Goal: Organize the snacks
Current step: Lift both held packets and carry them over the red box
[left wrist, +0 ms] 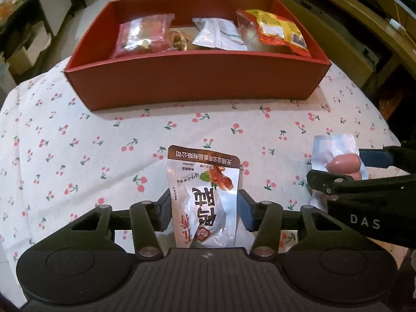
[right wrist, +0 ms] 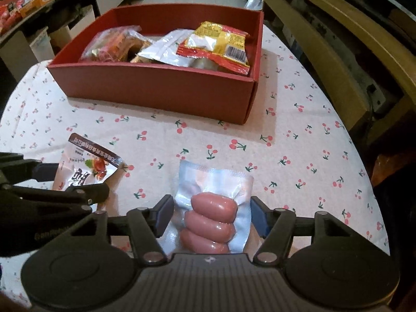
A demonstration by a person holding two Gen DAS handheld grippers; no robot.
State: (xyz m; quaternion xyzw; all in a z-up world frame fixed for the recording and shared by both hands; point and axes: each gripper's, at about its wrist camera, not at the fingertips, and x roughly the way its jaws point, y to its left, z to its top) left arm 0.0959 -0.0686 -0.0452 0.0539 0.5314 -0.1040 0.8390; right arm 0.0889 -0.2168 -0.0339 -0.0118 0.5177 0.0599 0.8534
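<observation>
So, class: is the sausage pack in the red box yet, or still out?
Out. The sausage pack lies between the right tongs, short of the red box.

Black linkage arms, blue pads, silver rivets, "DAS" lettering.

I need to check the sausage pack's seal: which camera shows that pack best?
The right wrist view: the sausage pack sits centred between the right gripper fingers. The left wrist view catches it only at the edge, partly hidden.

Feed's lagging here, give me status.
Left gripper shut on drumstick pouch. Right gripper shut on sausage pack. Red box ahead, path clear.
</observation>
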